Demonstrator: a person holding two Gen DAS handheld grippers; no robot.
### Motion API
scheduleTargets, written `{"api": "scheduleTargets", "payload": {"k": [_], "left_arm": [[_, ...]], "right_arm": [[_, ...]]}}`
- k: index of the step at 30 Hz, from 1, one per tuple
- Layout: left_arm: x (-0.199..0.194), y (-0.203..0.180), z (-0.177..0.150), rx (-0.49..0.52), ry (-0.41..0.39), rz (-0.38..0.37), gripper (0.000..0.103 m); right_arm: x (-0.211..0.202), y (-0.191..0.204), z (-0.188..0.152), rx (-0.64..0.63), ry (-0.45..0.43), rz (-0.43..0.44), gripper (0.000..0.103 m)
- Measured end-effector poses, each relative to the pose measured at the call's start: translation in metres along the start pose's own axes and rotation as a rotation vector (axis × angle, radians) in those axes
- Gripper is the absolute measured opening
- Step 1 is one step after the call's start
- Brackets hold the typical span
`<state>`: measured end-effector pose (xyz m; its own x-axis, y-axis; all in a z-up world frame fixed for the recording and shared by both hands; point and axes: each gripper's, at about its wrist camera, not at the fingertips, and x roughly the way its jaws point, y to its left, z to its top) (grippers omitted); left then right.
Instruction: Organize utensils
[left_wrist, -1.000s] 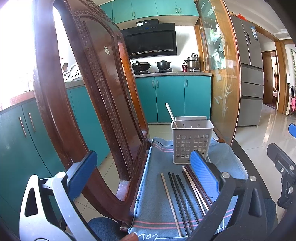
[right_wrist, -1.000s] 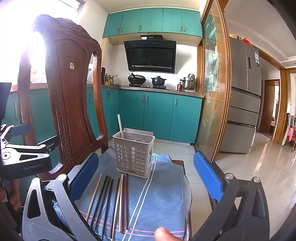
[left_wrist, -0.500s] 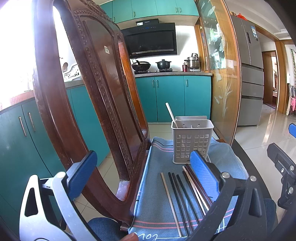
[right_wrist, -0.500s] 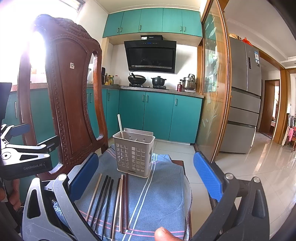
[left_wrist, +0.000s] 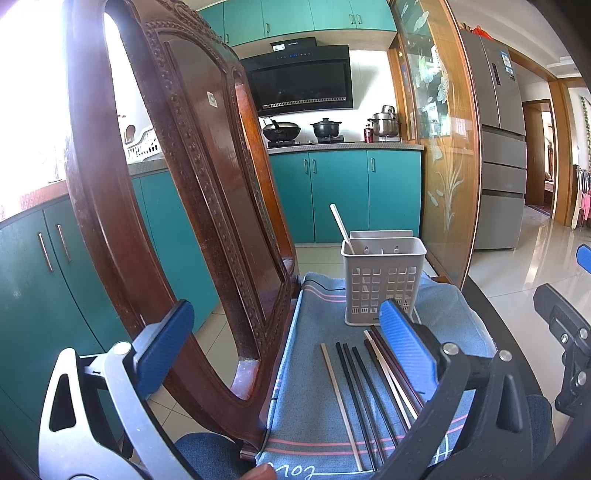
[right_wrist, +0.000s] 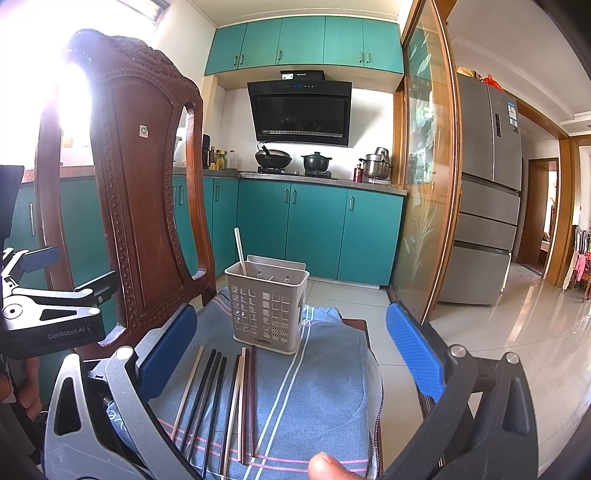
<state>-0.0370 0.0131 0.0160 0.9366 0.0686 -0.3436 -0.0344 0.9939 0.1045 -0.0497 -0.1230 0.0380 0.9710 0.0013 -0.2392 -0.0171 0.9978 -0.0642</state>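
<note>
the chopsticks lie side by side on the blue cloth, long axes running away from the jaws toward the grey utensil basket, which stands just beyond their far tips with one pale stick already upright in it. the right gripper hangs wide open and empty; the bundle sits low between its jaws, toward the left one. the left gripper is also wide open and empty, with the chopsticks hard against its right jaw. the right looks better centred, so a grasp across the sticks' width likely falls to it.
</note>
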Motion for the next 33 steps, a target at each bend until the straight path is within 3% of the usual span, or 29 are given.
{"api": "scheduleTargets", "payload": {"k": [25, 33], "left_arm": [[0.006, -0.004, -0.006, 0.012, 0.019, 0.007, 0.100], [0.017, -0.004, -0.012, 0.012, 0.057, 0.008, 0.100]], "right_arm": [[0.008, -0.001, 0.000, -0.012, 0.016, 0.011, 0.101], [0.016, -0.003, -0.002, -0.020, 0.033, -0.025, 0.101]]}}
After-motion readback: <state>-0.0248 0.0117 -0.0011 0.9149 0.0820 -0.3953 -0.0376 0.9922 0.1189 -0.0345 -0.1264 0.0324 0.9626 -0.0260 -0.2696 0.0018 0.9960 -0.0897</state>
